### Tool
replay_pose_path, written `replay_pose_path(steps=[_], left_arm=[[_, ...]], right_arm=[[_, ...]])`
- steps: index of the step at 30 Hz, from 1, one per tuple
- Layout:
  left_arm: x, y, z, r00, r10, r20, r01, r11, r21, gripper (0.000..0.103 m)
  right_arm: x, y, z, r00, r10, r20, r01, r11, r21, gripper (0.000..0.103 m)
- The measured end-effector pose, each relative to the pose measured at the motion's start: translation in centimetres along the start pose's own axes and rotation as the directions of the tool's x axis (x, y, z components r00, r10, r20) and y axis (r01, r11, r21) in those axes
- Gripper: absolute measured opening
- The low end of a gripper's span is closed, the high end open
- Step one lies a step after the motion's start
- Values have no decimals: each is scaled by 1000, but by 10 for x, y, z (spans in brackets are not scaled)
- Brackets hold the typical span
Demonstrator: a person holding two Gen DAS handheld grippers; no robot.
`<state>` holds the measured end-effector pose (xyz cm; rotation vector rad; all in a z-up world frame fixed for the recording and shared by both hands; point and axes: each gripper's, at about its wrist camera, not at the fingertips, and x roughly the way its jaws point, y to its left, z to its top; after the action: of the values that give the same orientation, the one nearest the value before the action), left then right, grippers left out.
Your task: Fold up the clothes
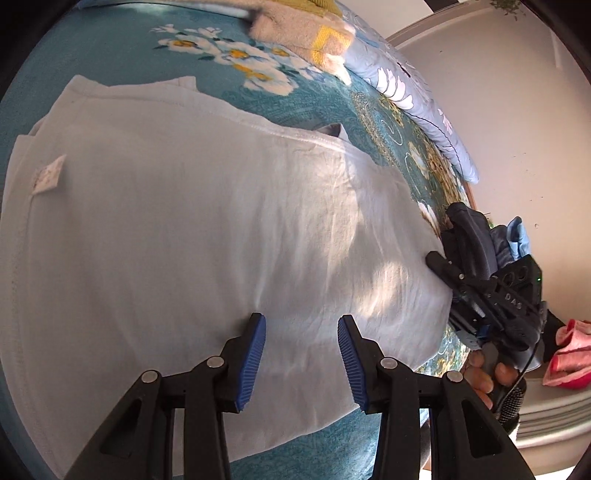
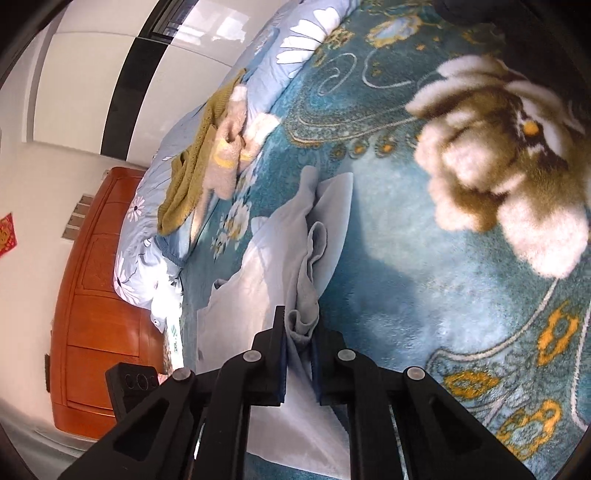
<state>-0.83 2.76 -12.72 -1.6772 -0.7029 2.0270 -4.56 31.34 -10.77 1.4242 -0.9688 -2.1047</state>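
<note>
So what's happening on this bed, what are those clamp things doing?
A person is folding a pale blue shirt spread on a teal flowered blanket, using a handheld gripper in each hand. The right gripper has its jaws shut on a bunched edge of the shirt. The left gripper is over the shirt's flat part with jaws open, holding nothing. A small heap of other clothes sits further up the bed.

I see white walls; an orange-brown wooden cabinet against them; a dark-framed window above. Sunlight patches the teal floral bedspread.
</note>
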Motion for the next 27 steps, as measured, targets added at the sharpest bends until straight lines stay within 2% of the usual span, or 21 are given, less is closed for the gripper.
replay_pose_path(steps=[4,9,17,22,27], left_arm=[[-11,7,-4,1000,-2,8,2,1000,-10,45],[-55,45,-3,995,-5,102,16,995,-102,45],[-136,123,-11,956,59,287,23,962,-273,47],[-144,141,-20,953,64,297,35,948,-316,48],[-150,158,-28,951,67,301,46,934,-353,49]], right_arm=[[-2,29,0,999,-47,3,47,996,-73,11],[3,90,-7,995,-99,-3,95,969,-227,11],[59,166,-24,987,-123,-99,83,938,-337,11],[108,199,-54,974,-141,-179,60,918,-393,11],[156,206,-91,944,-179,-279,50,909,-414,11]])
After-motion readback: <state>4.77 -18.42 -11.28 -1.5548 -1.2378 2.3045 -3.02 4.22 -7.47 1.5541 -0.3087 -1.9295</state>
